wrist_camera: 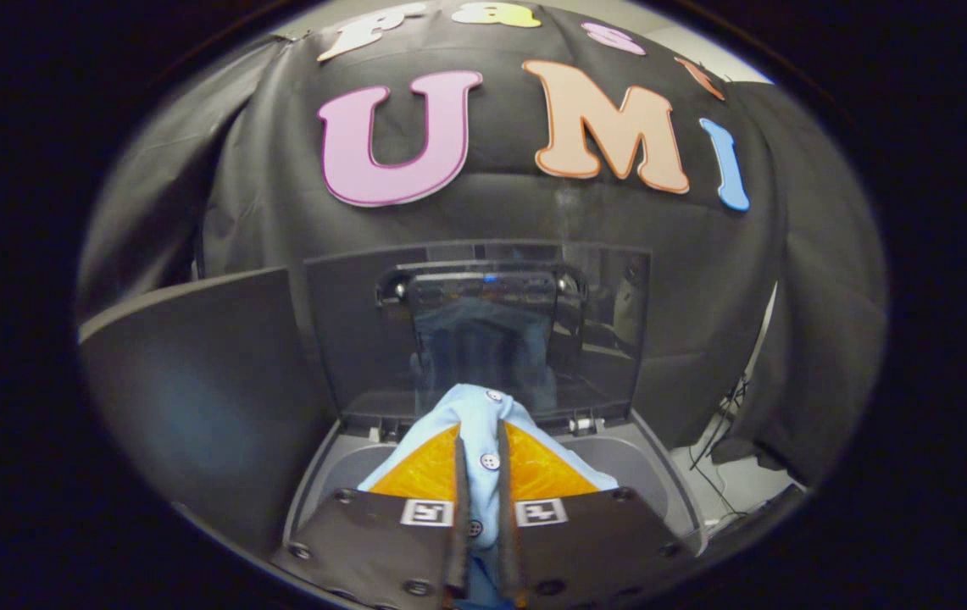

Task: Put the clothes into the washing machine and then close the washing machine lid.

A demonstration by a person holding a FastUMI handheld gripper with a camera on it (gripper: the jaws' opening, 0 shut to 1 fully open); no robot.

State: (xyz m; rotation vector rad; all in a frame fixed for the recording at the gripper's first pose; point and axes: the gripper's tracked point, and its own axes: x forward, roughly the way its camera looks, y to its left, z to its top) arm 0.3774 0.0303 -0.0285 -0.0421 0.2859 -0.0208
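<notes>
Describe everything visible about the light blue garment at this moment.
The light blue shirt looks like soft woven fabric with a row of small white buttons along its placket. It is bunched into a narrow fold and pinched between the two fingers of the tool, held over the open washing machine, in front of the raised lid.

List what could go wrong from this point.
1. The gripper is shut on the light blue shirt by a thin fold; it might slip out before reaching the washing machine opening.
2. Cloth left draped over the rim could block the raised lid from closing.
</notes>
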